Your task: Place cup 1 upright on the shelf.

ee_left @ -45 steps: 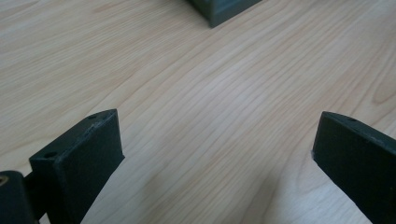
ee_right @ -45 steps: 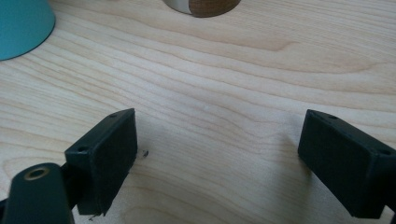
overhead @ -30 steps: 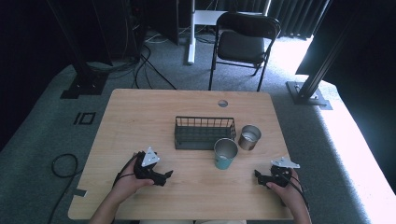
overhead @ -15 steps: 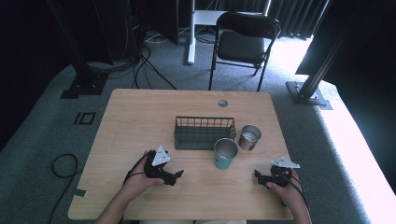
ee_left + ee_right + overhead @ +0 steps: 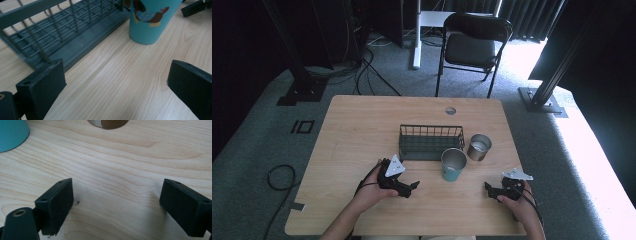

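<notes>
Approaching the teal cup (image 5: 454,164) with the left tool (image 5: 410,187), jaws spread wide and holding nothing; in the left gripper view the cup (image 5: 150,20) stands ahead and to the right of the line between the jaws, a cartoon dog printed on its wall. The cup stands upright on the table (image 5: 362,125), just in front of the dark wire basket (image 5: 430,142), near its right end; whether the two touch cannot be told. A steel cup (image 5: 479,146) stands just beside the teal cup, behind and to its right. The right tool (image 5: 490,190) rests low near the table's front edge, jaws likewise wide apart and empty, well clear of the cups. Judgement: the step in hand is the reach to grasp the teal cup. To do it well, swing the left tool rightward until the cup sits centred between the jaws, keep the tool level and low so the jaws meet the wall below the rim, and come in from the open front-left side so neither jaw catches the basket frame or knocks the steel cup. Close only once both jaws flank the wall; the cup tapers toward its base, so a grip at mid-height or above should be less prone to slip upward.
</notes>
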Tool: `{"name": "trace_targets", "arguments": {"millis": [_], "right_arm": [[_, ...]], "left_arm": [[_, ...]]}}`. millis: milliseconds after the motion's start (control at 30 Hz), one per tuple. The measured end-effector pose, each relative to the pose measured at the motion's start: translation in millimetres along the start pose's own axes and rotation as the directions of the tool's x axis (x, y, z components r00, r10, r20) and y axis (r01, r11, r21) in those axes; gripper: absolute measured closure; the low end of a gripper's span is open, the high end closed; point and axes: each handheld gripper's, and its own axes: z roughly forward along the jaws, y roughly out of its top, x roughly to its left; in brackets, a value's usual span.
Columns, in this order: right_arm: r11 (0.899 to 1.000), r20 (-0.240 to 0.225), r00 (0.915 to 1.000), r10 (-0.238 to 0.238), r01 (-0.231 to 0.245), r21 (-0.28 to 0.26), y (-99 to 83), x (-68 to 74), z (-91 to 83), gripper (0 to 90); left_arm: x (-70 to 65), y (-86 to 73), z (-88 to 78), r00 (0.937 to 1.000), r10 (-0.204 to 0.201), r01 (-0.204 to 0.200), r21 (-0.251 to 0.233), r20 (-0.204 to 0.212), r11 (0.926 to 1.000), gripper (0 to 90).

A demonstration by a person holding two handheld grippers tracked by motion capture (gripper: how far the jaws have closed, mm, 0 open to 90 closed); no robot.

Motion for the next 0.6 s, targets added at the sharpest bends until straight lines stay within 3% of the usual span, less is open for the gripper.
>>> {"name": "trace_targets", "arguments": {"millis": [600], "right_arm": [[1.0, 0.0, 1.0, 0.0, 0.0, 0.0, 0.0, 0.0, 0.0, 11.5]], "left_arm": [[-17.4, 25.2, 30.2, 0.9977, 0.03, -0.028, -0.021, 0.061, 0.9994, 2.3]]}}
